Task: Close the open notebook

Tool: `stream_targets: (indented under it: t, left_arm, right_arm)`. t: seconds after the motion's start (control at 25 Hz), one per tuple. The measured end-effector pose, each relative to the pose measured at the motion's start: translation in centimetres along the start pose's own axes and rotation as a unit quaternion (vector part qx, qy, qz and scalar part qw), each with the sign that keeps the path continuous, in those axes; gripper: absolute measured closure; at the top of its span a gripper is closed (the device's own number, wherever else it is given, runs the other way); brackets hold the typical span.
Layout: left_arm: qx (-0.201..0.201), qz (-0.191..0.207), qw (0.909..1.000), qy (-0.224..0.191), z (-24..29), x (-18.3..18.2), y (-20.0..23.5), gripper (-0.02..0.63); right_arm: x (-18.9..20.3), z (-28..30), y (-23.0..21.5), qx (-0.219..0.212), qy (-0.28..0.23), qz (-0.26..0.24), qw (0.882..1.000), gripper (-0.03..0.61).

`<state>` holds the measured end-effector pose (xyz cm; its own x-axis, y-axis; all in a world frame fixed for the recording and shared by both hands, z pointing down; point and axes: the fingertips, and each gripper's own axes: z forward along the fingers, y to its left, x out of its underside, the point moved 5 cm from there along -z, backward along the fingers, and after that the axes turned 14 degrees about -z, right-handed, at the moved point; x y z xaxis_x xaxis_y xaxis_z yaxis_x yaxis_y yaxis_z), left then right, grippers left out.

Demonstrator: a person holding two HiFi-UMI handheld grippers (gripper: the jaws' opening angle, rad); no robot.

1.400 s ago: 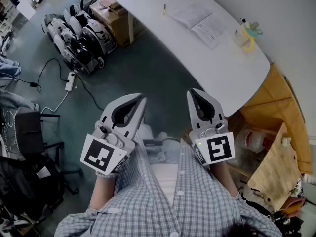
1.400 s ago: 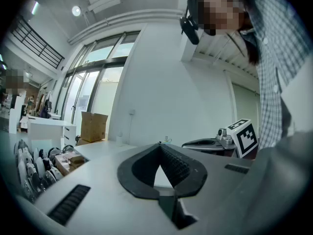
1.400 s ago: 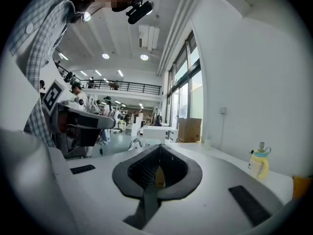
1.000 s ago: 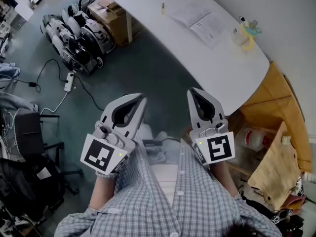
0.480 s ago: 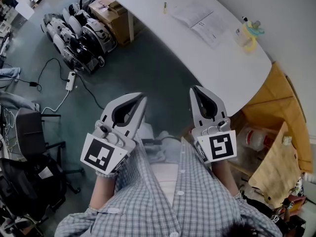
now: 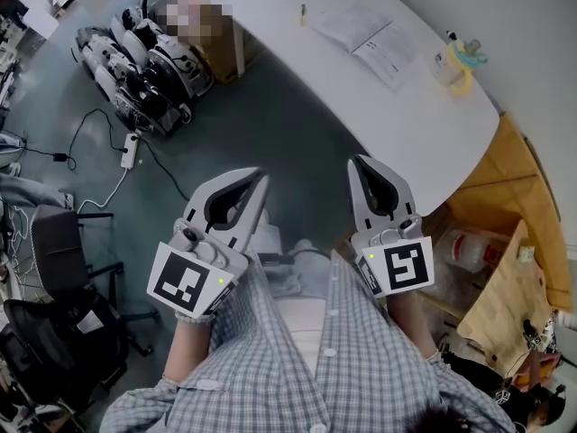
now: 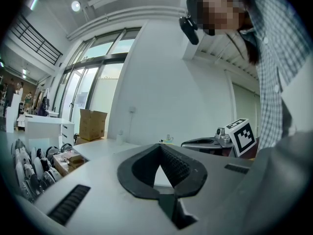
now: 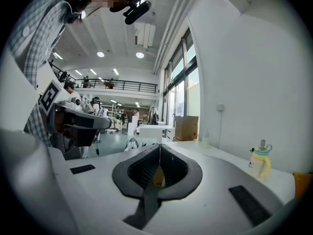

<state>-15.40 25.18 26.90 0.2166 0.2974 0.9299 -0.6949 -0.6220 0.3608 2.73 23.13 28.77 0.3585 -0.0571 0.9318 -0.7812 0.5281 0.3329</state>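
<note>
The open notebook (image 6: 365, 36) lies flat on the white table (image 6: 361, 115), pages up, far ahead of both grippers. A small pen (image 6: 303, 13) lies to its left, and a yellow bottle (image 6: 455, 61) stands to its right. My left gripper (image 6: 261, 178) hangs over the floor short of the table, shut and empty. My right gripper (image 6: 354, 163) is level with it near the table's near edge, also shut on nothing. In the left gripper view the left gripper's (image 7: 159, 146) tips meet. In the right gripper view the right gripper's (image 8: 160, 146) tips meet too, and the yellow bottle (image 8: 260, 161) shows at the right.
A row of black and white machines (image 6: 135, 61) and a cardboard box (image 6: 203, 21) sit on the floor by the table's left end. A power strip with cable (image 6: 126, 148) and an office chair (image 6: 54, 260) are at the left. Brown cardboard (image 6: 505, 206) and a plastic bottle (image 6: 464, 253) are at the right.
Both grippers have edged a little toward the table, side by side. Their jaws have stayed shut and the notebook has not moved.
</note>
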Motion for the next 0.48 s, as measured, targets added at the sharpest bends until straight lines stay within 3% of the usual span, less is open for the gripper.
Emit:
stream_targets:
  t: [0.48]
  left_arm:
    - [0.033,-0.004,0.9992,0.022,2.0,-1.7,3.9,0.606]
  right_arm:
    - [-0.7,3.3,-0.4,0.037,0.024,-0.009,0.999,0.558]
